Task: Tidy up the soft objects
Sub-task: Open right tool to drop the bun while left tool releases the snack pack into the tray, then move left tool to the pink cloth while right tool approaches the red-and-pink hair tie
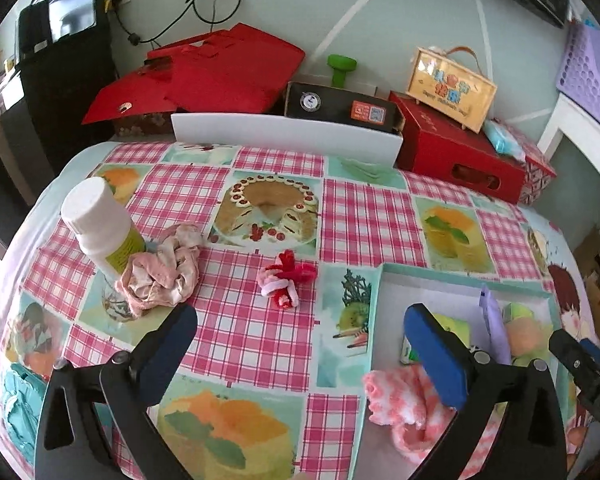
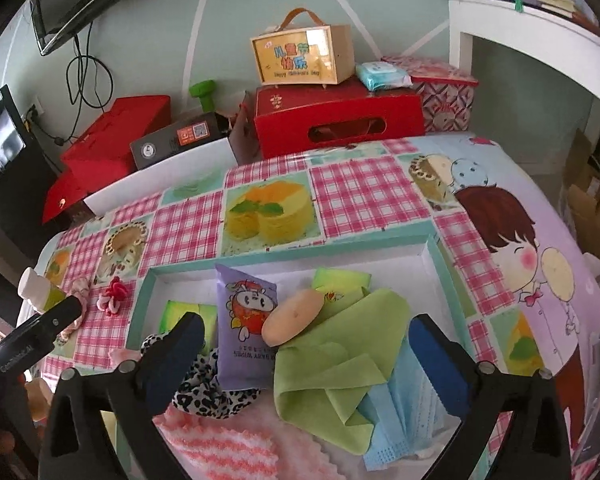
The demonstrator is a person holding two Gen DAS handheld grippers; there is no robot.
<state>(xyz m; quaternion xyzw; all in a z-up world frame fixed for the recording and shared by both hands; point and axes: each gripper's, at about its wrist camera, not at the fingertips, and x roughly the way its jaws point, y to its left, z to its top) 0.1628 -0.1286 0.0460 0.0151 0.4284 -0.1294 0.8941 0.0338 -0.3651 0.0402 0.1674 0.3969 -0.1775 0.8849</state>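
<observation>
Tray, teal rim, white floor, sits on the checked tablecloth and holds most of the soft stuff. Purple wipes pack lies with its long axis running away from the right camera, print upside down to that view: "BABY WIPES" readable, rest too small. One tan sponge-like oval rests half on the pack, half on one green cloth, which is folded loosely over one blue face mask. One leopard-print fabric piece beside the pack, one pink-white striped towel at the near edge, draped over the rim in the left view. Green packets: two visible, text unreadable.

Outside the tray, on the cloth: one red-white knotted piece, one crumpled pink rag touching one white-capped bottle, label illegible.

Left gripper: jaws wide, nothing between, over bare cloth. Right gripper: jaws wide, over the tray pile, pads not pressing anything.

Back wall: yellow box, "Happy Children's Day". Left gripper body reads "DAS".
</observation>
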